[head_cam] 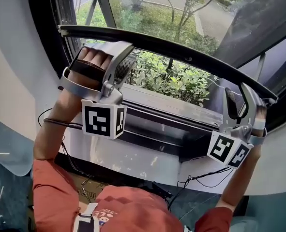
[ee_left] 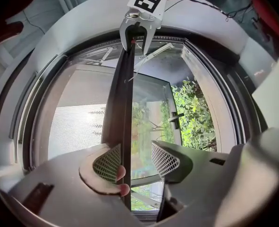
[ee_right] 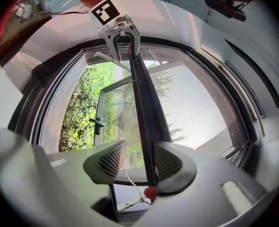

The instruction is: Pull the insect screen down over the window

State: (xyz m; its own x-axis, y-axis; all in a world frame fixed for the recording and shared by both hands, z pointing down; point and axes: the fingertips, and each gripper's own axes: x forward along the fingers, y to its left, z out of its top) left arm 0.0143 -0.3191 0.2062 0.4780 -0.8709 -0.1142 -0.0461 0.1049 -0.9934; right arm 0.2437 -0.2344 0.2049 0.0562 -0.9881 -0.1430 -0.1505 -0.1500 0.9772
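Hooks left gripper and right gripper over the bar near its two ends, jaws wide apart and clamping nothing, the bar lying against one pad of each, likely so an even drag keeps it level. Leaves the screen only partway down, bar slanting from 10 to 4 o'clock in the head view. Shows clear run toward the sill at 6 o'clock, between the side frames.
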